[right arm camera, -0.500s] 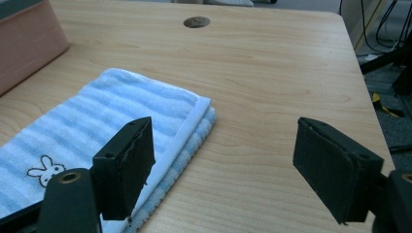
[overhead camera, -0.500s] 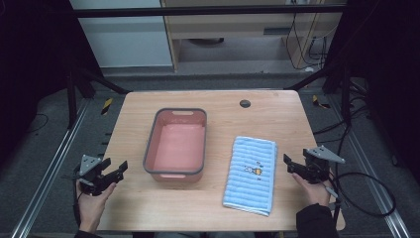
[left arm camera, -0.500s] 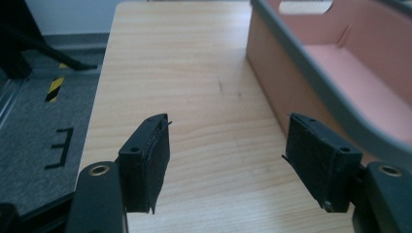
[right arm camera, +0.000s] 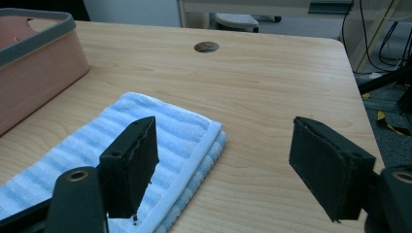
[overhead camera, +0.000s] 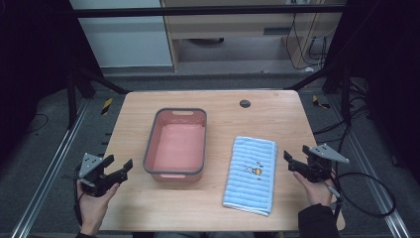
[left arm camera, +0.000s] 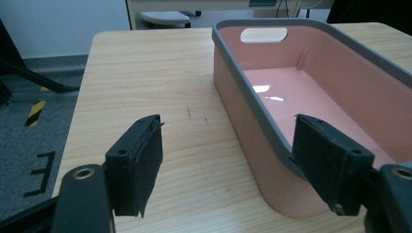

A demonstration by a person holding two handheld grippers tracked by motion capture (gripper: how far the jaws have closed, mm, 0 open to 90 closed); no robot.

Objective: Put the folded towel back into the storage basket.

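1. While both grippers wait open and empty at the near corners of the wooden table (overhead camera: 277,106), judged as the approach step, before any grasp.
2. Left gripper (overhead camera: 120,170) held over the near left edge, jaws spread wide, pointing toward the pink plastic basin (overhead camera: 175,171) with its grey rim; well apart from it in the high view. Seen from the left gripper view, basin's near corner (left arm camera: 252,141) just ahead of the right-hand jaw, not touched.
3. Right gripper (overhead camera: 290,161) held at the near right edge, jaws likewise wide, pointing toward the folded blue striped towel (overhead camera: 250,173); near it, not touching.
4. Towel lying flat on the table just right of the basin, a small yellow motif on top. Seen from the right gripper view, its white-trimmed folded edge (right arm camera: 194,145) lying just beyond the left-hand jaw.
5. Basin empty, its floor glossy pink.
6. Next move, as a judgement: calls for advancing the right gripper to the towel's near right edge, lowering one jaw under the fold, then pinching; probably destined for the basin.
7. Against the frame half a second back: almost no difference. Towel and basin in the same spots, both grippers in much the same poses.
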